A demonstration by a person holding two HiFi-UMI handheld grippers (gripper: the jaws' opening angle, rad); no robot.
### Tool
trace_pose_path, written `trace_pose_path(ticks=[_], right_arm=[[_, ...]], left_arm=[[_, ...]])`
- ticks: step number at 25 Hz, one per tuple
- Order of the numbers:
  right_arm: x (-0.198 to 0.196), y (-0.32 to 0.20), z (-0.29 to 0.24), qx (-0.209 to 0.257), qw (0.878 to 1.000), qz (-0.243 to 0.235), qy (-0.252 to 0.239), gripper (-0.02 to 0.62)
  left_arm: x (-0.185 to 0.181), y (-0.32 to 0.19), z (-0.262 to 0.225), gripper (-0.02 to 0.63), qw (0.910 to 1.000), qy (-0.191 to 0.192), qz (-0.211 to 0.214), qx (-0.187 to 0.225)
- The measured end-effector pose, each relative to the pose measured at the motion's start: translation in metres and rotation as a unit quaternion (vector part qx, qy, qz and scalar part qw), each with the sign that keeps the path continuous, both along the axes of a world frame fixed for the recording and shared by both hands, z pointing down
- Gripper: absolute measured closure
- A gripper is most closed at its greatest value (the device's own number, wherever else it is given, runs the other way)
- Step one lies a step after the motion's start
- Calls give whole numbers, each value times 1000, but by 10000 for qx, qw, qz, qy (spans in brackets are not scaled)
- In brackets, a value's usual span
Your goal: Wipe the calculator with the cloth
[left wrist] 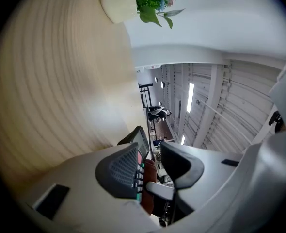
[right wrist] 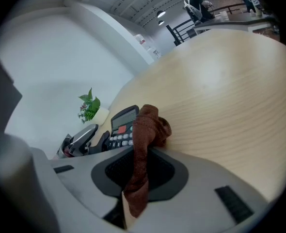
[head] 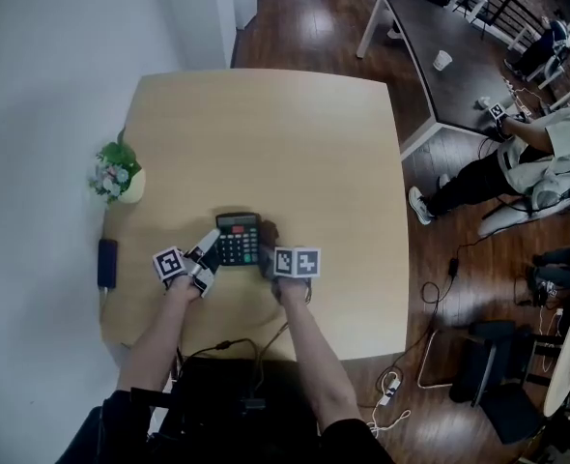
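- Calculator (head: 238, 240) lies flat on the table (head: 266, 133), near the edge closest to the person. Its display is at the far end and its keys are toward the person, so its long axis runs away from the body.
- Cloth (head: 269, 233), a dark brown bunch, sits at the calculator's right edge, touching it or all but touching. In the right gripper view it overlaps the right-hand side of the key field.
- Right gripper (head: 270, 250) has its jaws closed on the cloth. A strip runs back between the pads (right wrist: 167, 171), and the loose bunch stands out past the tips, angled down at the table.
- Left gripper (head: 208, 256) comes in level from the opposite side, its jaws partway apart and straddling the calculator's left edge. The keys lie close against one jaw and a gap shows before the other. I judge this to be a loose bracket, not a clamp.
- What the move turns on: the whole key face lies to the left of the cloth, across the short axis, with the left gripper on the far side as a stop. The right hand carries the cloth and is the nearer one, so the wipe calls for a sweep leftward over the keys, then along the long axis toward the display.
- If the left jaws are not pressing, the calculator may slide under that sweep.
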State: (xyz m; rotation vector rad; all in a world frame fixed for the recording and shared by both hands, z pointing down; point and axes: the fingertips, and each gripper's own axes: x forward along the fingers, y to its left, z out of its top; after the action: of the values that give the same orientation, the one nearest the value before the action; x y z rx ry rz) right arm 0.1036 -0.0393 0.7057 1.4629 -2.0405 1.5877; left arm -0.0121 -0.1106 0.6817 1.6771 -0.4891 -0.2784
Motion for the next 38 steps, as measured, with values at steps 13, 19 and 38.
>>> trace_pose_path(ticks=[13, 19, 38], right_arm=[[-2, 17, 0, 106, 9983, 506, -278, 532], [24, 27, -17, 389, 9949, 682, -629, 532], [27, 171, -202, 2903, 8578, 2428, -3476, 534]], left_arm=[[10, -5, -3, 462, 9986, -348, 321, 246], [-9, 11, -31, 463, 9989, -55, -67, 462], [-64, 170, -237, 543, 9405, 2176, 833, 2475]])
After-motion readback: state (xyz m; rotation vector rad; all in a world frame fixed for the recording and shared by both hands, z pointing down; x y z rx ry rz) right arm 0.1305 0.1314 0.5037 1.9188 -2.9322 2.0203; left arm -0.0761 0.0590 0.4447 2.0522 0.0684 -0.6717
